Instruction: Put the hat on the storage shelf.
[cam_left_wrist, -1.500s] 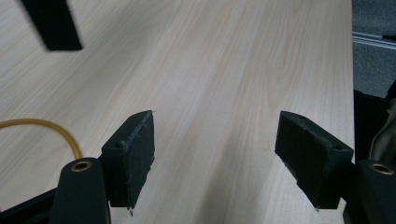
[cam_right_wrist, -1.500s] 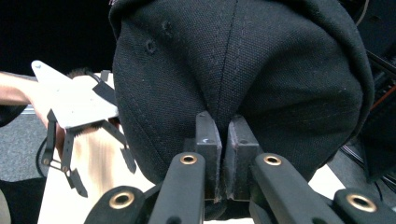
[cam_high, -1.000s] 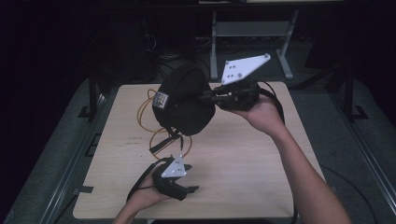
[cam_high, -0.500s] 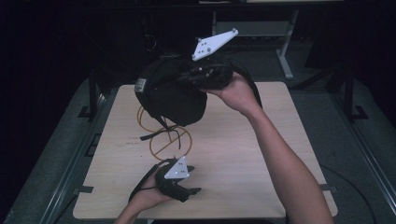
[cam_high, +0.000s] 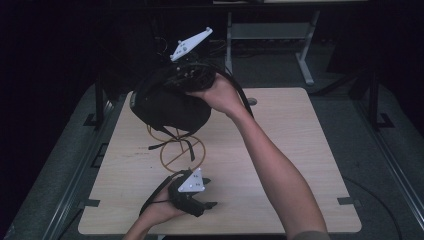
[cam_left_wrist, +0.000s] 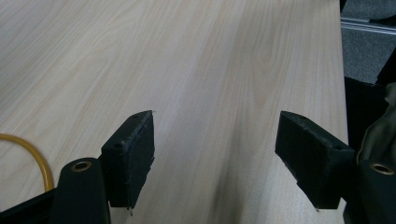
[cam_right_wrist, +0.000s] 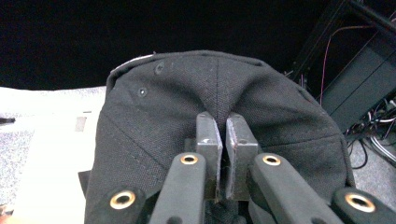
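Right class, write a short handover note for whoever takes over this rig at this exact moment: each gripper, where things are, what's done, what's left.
Right gripper: jaws shut on a pinch of the black cap, held in the air over the table's far left.
Left gripper: open, holding nothing, low over the wooden table near its front edge.
Yellow cable loop: lying on the table below the cap.
Done: cap gripped and off the table.
Left: cap not yet set down anywhere; where it goes cannot be told.

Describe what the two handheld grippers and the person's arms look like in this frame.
Both grippers, left gripper and right gripper, are black with flat rectangular jaw pads, brass-coloured rivets on the linkages, a light grey three-cornered plate with small dark marks on top, and a trailing black cable. The forearms are bare; no sleeves are visible.
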